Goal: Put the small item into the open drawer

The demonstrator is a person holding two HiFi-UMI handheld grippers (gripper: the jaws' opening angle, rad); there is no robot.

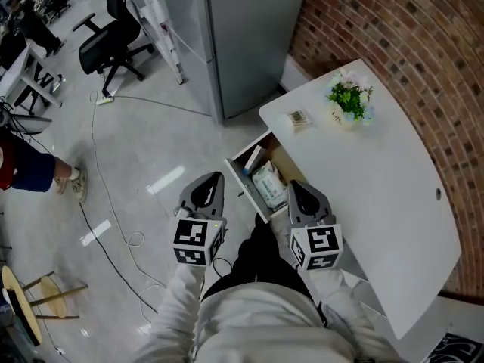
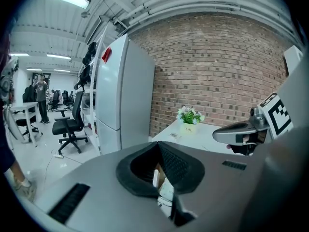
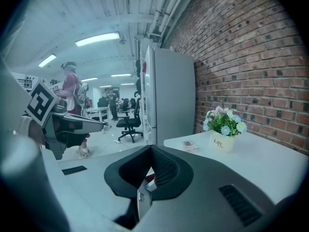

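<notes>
A small flat item (image 1: pixel 299 119) lies on the white table (image 1: pixel 393 203), near its far left corner. It also shows small and far off in the left gripper view (image 2: pixel 175 136) and the right gripper view (image 3: pixel 189 144). The open drawer (image 1: pixel 242 165) sticks out from the table's left side and holds a white packet (image 1: pixel 268 186) and other things. My left gripper (image 1: pixel 212 178) is shut and empty, over the floor left of the drawer. My right gripper (image 1: pixel 296 185) looks shut and empty, by the drawer's near right corner. Drawer contents show through the gap under the left jaws (image 2: pixel 159 145).
A small flower pot (image 1: pixel 349 98) stands on the table past the item. A tall grey cabinet (image 1: pixel 234 36) rises beyond the drawer, with a brick wall (image 1: pixel 408 36) on the right. A black office chair (image 1: pixel 110 44), a floor cable (image 1: pixel 113 210) and a person (image 1: pixel 30 169) are at left.
</notes>
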